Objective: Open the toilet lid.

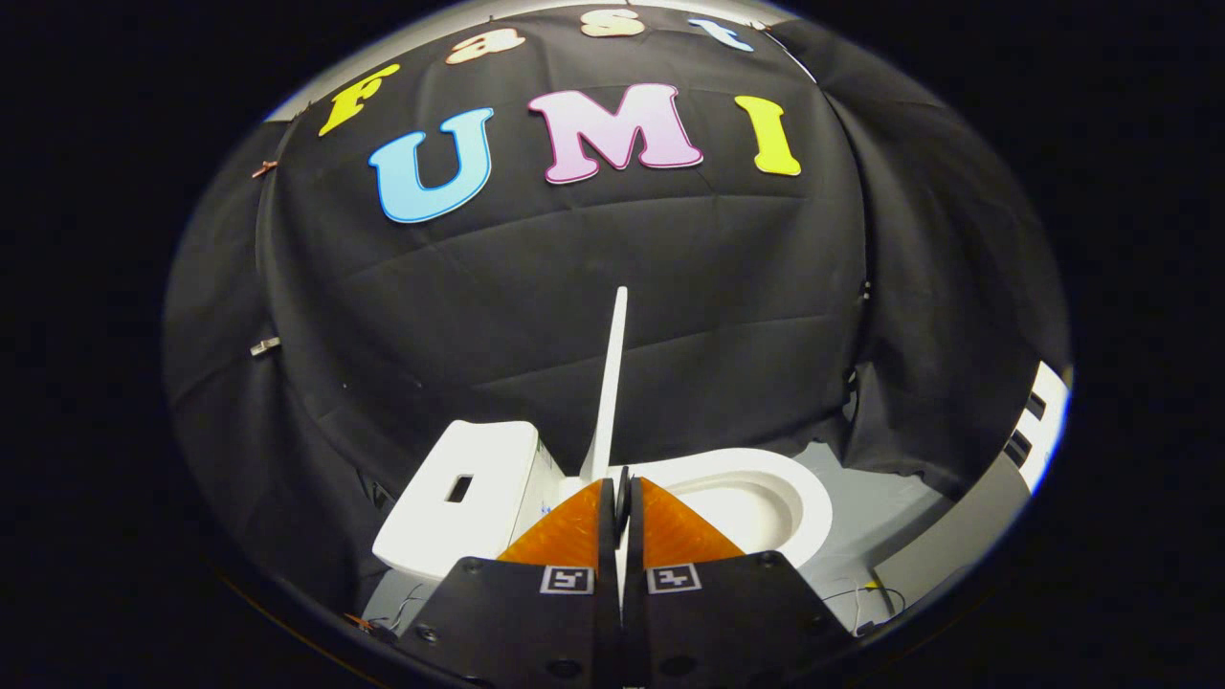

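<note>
Standing upright, lid (610, 383) pinched by gripper (622, 498), tank (459, 498) beside.

White toilet lid (611, 383) stands upright, edge-on, lower edge pinched between closed claw (622, 498) fingers; white tank (459, 498) to its left, open seat ring (766, 502) to its right.
</note>
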Demonstrator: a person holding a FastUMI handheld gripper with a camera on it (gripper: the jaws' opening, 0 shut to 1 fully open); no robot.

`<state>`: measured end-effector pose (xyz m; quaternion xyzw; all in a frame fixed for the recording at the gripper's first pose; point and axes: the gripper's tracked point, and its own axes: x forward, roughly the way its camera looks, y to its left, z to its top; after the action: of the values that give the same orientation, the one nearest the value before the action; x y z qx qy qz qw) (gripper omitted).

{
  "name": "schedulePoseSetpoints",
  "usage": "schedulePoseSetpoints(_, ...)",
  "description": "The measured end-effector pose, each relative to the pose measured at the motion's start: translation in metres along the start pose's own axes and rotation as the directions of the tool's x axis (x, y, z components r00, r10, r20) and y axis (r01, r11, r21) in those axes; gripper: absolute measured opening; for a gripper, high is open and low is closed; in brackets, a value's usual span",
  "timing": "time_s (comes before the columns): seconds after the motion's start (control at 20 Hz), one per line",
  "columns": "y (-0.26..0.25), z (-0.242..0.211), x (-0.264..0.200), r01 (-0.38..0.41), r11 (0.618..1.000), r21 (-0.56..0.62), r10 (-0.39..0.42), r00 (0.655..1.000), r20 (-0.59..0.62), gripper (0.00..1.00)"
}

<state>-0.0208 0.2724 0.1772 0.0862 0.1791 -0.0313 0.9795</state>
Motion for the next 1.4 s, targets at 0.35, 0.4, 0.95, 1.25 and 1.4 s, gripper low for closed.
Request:
schedulePoseSetpoints(0.35,0.064,-0.001,-0.004,0.019,0.995,-0.097,-0.016,1.0,0.025,0.06)
schedulePoseSetpoints(0.4,0.071,-0.003,-0.004,0.021,0.994,-0.105,-0.018,0.999,0.03,0.06)
schedulePoseSetpoints(0.95,0.14,-0.019,-0.001,0.083,0.973,-0.216,-0.059,0.991,0.117,0.06)
schedulePoseSetpoints(1.25,0.175,-0.032,0.0,0.074,0.961,-0.266,-0.038,0.99,0.135,0.07)
schedulePoseSetpoints(1.4,0.19,-0.038,0.001,0.069,0.954,-0.292,-0.03,0.99,0.135,0.06)
